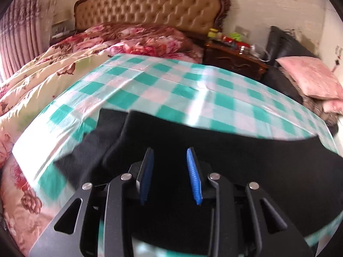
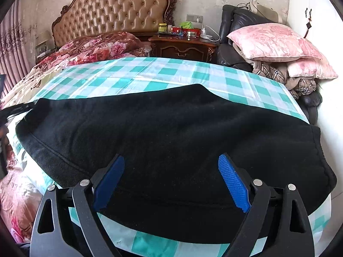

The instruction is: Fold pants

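Pants (image 2: 171,132) lie spread across the checked cloth (image 2: 150,72), directly ahead of and under both grippers. The right gripper (image 2: 171,182) hovers over the near edge of the pants with its blue pads (image 2: 233,184) set wide apart and nothing between them. The left gripper (image 1: 170,175) sits over the pants' left end, its pads (image 1: 194,175) parted by a narrower gap; dark fabric shows behind that gap, but whether any of it is pinched cannot be told, since that view is blurred.

The pants (image 1: 235,160) are black and fleecy, lying flat in a broad band across the cloth, with a stitched hem line running near the near edge. In the left view a layer of fabric at the pants' left end looks doubled over.

The cloth is teal-and-white check, covering the near part of a bed. Beyond the pants lie a floral quilt (image 2: 96,47) and a tufted headboard (image 2: 113,12). Right of the headboard stand a dark wooden nightstand (image 2: 184,47) with small items on it and a black chair (image 2: 235,21) piled with pink pillows (image 2: 274,40).
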Demonstrator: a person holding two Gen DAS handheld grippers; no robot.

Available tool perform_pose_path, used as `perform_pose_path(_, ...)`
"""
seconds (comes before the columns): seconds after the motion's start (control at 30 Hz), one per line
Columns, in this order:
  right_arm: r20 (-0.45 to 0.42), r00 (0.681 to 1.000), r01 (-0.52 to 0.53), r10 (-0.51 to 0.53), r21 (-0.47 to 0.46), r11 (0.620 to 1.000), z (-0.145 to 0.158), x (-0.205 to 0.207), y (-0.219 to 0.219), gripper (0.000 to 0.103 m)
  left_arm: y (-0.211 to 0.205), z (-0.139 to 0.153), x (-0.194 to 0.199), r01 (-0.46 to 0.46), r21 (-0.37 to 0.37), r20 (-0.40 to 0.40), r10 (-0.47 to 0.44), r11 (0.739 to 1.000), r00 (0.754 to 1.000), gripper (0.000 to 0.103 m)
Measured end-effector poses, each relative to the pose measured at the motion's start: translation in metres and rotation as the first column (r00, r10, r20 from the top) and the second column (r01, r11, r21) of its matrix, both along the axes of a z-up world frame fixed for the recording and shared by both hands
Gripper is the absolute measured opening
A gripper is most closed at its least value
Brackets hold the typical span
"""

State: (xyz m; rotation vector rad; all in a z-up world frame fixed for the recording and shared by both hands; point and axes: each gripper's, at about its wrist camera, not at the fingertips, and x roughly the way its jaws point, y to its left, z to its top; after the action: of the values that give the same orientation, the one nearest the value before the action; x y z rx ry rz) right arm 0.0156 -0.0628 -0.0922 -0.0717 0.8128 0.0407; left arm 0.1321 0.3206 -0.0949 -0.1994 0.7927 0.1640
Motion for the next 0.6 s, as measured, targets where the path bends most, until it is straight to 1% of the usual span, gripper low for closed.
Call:
perform_pose_path(0.03, -0.001, 1.0, -0.004, 0.004, 0.0, 1.0, 0.0, 0.0, 0.001, 0.086, -0.004, 0.0, -0.01, 0.009, 0.0, -0.001, -0.009, 1.0, 1.0, 0.032)
perform_pose_path(0.13, -0.005, 1.0, -0.01, 0.01, -0.001, 1.0, 0.0, -0.001, 0.003, 0.086, -0.011, -0.008, -0.038, 0.006, 0.064, -0.022, -0.004, 0.998, 1.0, 0.032)
perform_pose_path(0.17, -0.005, 1.0, -0.01, 0.01, -0.003, 1.0, 0.0, -0.001, 0.004, 0.086, -0.008, -0.014, -0.041, 0.01, 0.068, -0.035, -0.007, 0.998, 0.999, 0.032)
perform_pose_path(0.23, -0.006, 1.0, -0.007, 0.007, -0.004, 1.0, 0.0, -0.002, 0.004, 0.086, -0.002, -0.03, -0.046, 0.004, 0.059, -0.078, 0.0, 0.998, 0.997, 0.032)
perform_pose_path(0.27, -0.006, 1.0, -0.004, 0.003, -0.004, 1.0, 0.001, -0.002, 0.004, 0.086, 0.004, -0.042, -0.044, -0.018, 0.072, -0.117, 0.027, 0.997, 0.993, 0.032)
perform_pose_path(0.3, -0.006, 1.0, 0.001, -0.001, -0.002, 1.0, 0.002, -0.002, 0.002, 0.086, 0.012, -0.052, -0.043, -0.039, 0.055, -0.148, 0.047, 0.998, 0.988, 0.033)
perform_pose_path(0.33, -0.005, 1.0, 0.007, -0.007, -0.002, 1.0, 0.003, -0.002, 0.0, 0.086, 0.018, -0.056, -0.046, -0.05, 0.004, -0.129, 0.05, 0.999, 0.99, 0.034)
perform_pose_path(0.37, -0.002, 1.0, 0.018, -0.018, -0.003, 1.0, 0.004, -0.002, -0.004, 0.086, 0.021, -0.056, -0.049, -0.051, -0.018, -0.118, 0.048, 0.999, 0.992, 0.034)
perform_pose_path(0.47, 0.002, 0.996, 0.086, -0.086, 0.016, 0.996, 0.008, 0.002, -0.034, 0.086, 0.02, -0.057, -0.051, -0.03, 0.0, -0.115, 0.03, 1.0, 0.993, 0.034)
perform_pose_path(0.5, 0.003, 0.992, 0.129, -0.129, 0.02, 0.991, 0.009, 0.005, -0.052, 0.086, 0.02, -0.057, -0.052, -0.03, -0.001, -0.112, 0.03, 1.0, 0.993, 0.034)
perform_pose_path(0.57, 0.007, 0.975, 0.224, -0.224, 0.014, 0.975, 0.01, 0.009, -0.09, 0.086, 0.021, -0.058, -0.053, -0.035, -0.012, -0.105, 0.033, 0.999, 0.994, 0.034)
perform_pose_path(0.6, 0.009, 0.957, 0.291, -0.291, 0.012, 0.957, 0.011, 0.009, -0.116, 0.086, 0.021, -0.058, -0.053, -0.034, -0.012, -0.102, 0.033, 0.999, 0.994, 0.034)
